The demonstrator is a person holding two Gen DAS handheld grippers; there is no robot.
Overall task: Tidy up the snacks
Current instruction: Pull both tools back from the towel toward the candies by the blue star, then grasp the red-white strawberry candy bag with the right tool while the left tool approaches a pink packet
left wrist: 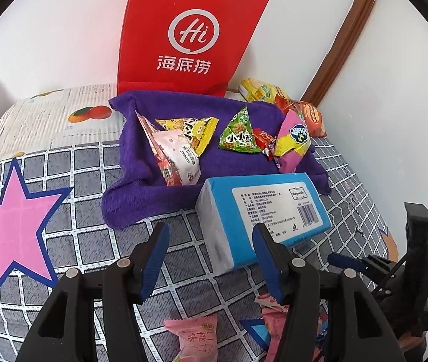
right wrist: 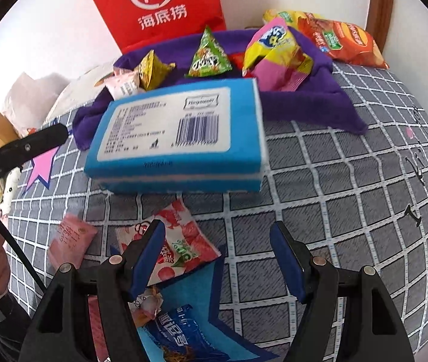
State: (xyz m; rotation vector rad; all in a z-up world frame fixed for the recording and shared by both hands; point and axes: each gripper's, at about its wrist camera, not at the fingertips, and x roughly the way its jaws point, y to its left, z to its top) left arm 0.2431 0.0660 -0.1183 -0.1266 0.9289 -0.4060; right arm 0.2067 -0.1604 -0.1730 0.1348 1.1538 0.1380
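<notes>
A purple cloth (left wrist: 159, 193) (right wrist: 304, 102) lies on the bed and holds several snack packs: a green triangular one (left wrist: 239, 134) (right wrist: 211, 55), a yellow one (left wrist: 194, 131), a pink-and-yellow one (left wrist: 292, 140) (right wrist: 274, 51) and a white one (left wrist: 180, 157). A blue tissue pack (left wrist: 262, 214) (right wrist: 177, 138) lies in front of the cloth. My left gripper (left wrist: 211, 256) is open and empty just before the tissue pack. My right gripper (right wrist: 217, 259) is open and empty above a red-and-white snack (right wrist: 184, 241). A pink packet (left wrist: 194, 338) (right wrist: 69, 241) and a blue packet (right wrist: 177, 338) lie near me.
A red paper bag (left wrist: 190, 36) (right wrist: 159, 3) stands against the wall behind the cloth. An orange chip bag (right wrist: 343, 42) (left wrist: 312, 117) and a yellow pack (left wrist: 259, 90) lie at the back right. The checked bedsheet (right wrist: 349, 196) stretches to the right.
</notes>
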